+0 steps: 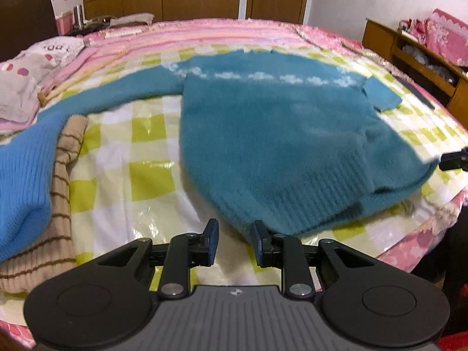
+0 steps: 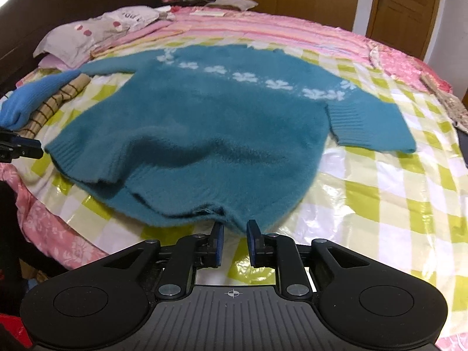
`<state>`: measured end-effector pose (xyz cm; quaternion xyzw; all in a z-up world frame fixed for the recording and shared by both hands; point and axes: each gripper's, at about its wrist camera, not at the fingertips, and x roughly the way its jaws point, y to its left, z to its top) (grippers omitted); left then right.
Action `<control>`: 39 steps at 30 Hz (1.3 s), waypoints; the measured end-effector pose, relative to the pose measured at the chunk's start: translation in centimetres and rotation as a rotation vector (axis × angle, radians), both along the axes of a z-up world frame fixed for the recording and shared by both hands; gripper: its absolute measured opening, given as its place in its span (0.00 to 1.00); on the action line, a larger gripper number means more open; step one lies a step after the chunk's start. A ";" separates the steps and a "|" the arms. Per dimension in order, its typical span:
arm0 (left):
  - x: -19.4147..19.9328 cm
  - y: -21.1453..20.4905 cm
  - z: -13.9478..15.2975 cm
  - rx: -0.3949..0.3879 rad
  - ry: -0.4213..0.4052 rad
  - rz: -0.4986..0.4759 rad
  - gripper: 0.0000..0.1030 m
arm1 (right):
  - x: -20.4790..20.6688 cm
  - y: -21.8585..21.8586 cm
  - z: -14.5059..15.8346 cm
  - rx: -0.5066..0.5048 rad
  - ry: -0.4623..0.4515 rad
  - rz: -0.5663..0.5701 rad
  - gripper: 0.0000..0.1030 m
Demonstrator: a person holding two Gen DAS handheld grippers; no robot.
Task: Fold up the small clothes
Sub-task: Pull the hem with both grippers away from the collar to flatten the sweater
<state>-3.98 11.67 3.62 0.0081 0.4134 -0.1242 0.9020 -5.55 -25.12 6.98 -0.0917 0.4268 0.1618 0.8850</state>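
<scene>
Left wrist view first: the left tool (image 1: 233, 241) hangs with its blue-padded jaws parted and nothing between them, the right-hand pad just at the ribbed hem of the fluffy teal knitted sweater with a band of white flowers (image 1: 280, 134). From this tool the hem corner lies at about 1 o'clock, and the body of the garment runs away toward 12 and 1 o'clock. One long sleeve stretches off toward 10 o'clock across the yellow-and-white checked plastic sheet (image 1: 140, 158) that covers the bed.

In the right wrist view, the right tool (image 2: 235, 242) is likewise open and empty, with the rumpled hem edge directly ahead at 12 o'clock, touching or nearly touching the pad tips (blur makes contact hard to judge). The sweater (image 2: 222, 128) lies flat on the checked sheet (image 2: 380, 190), hem toward both tools, collar far away, so its long axis runs straight ahead. Its short folded sleeve sits at 2 o'clock.

Both tools look about equally near the hem, one at each end, so the coming move probably means pinching both hem corners together. A pile of bright blue and tan striped knitwear (image 1: 38, 181) lies at 9 o'clock of the left tool, well clear.
</scene>
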 end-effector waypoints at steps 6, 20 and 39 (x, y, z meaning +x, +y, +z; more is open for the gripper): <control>0.7 -1.3 0.4 -0.014 -0.062 0.006 0.30 | -1.1 -0.3 0.1 0.046 -0.055 -0.055 0.31; 3.4 -3.9 -4.3 0.087 -0.033 0.100 0.32 | 0.3 3.5 -7.1 -0.054 0.016 -0.172 0.37; 0.9 -1.5 -3.3 0.070 -0.057 0.113 0.33 | -1.2 -0.8 -3.9 0.008 0.079 -0.309 0.13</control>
